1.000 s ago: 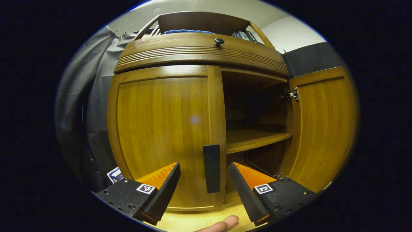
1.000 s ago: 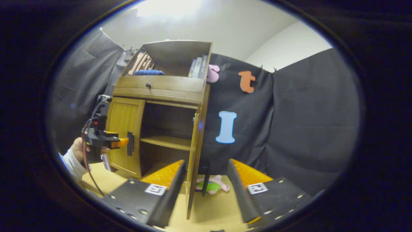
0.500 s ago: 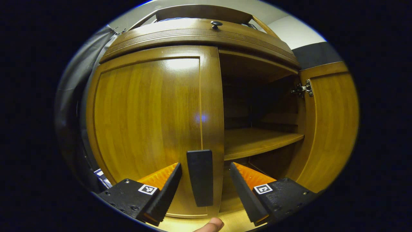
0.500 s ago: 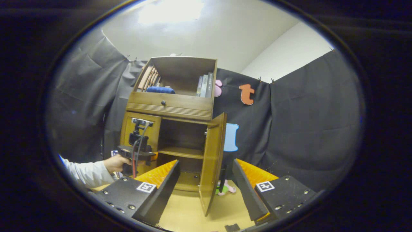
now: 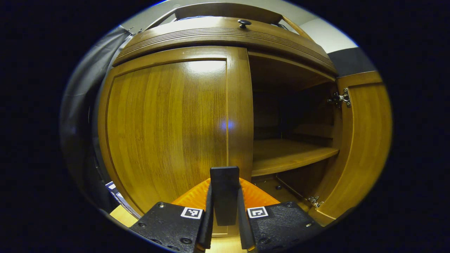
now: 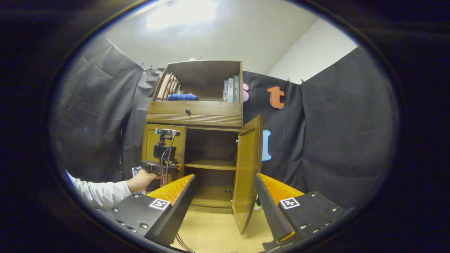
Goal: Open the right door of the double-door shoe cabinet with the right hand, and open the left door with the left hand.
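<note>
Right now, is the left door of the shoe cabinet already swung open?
No, the left door sits flush and closed, with the left gripper shut on its handle.

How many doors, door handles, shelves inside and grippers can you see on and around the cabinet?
Doors: 2, left door closed, right door open
Door handles: 1, handle
Inside shelves: 1, shelf
Grippers: 2, left gripper, right gripper
Total: 6

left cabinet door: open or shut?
Shut. The left door sits flush in the frame; the left gripper clamps its handle.
</note>
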`<action>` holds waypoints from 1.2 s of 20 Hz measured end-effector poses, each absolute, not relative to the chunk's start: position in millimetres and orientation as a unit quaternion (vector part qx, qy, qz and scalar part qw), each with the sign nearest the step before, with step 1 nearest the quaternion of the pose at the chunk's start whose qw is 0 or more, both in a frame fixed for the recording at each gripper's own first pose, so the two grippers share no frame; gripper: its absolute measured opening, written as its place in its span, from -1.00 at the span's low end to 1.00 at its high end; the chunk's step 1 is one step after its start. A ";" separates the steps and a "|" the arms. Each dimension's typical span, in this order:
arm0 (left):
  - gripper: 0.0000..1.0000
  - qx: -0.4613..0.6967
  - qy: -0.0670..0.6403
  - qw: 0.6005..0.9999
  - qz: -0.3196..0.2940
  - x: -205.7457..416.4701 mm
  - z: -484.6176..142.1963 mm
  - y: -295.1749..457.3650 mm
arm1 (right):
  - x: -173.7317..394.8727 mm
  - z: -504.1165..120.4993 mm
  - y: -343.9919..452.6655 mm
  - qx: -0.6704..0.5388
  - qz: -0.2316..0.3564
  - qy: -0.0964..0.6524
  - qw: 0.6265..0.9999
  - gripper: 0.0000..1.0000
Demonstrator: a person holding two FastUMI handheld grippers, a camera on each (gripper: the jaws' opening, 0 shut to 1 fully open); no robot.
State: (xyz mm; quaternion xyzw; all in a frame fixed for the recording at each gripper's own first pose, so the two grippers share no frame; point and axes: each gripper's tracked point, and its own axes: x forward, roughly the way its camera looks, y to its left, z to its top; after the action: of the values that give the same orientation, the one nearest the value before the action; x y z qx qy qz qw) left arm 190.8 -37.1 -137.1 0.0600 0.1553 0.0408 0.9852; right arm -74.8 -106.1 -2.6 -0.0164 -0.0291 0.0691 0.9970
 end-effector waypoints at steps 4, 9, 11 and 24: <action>-0.36 0.046 0.163 0.985 0.004 175.2 -133.8 -41.8 | -74.7 -9.0 -98.9 -0.013 0.072 -0.022 0.997 0.93; -0.37 0.037 0.173 0.984 -0.035 145.1 -126.6 -43.9 | -80.6 -9.6 -91.3 -0.018 0.075 -0.024 0.997 0.95; -0.37 0.037 0.174 0.983 -0.042 133.6 -123.1 -42.8 | -83.4 -10.2 -90.8 -0.019 0.073 -0.026 0.997 0.94; -0.37 0.036 0.174 0.980 -0.093 58.0 -102.6 -24.1 | -93.7 -5.4 -65.6 -0.027 0.096 -0.033 0.994 0.93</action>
State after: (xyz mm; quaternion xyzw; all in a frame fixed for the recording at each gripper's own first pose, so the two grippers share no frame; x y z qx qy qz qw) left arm 58.0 -24.1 -102.6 0.0363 0.1738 -0.0925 0.9798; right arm -93.7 -65.6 -5.4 -0.0272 -0.0330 0.0959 0.9945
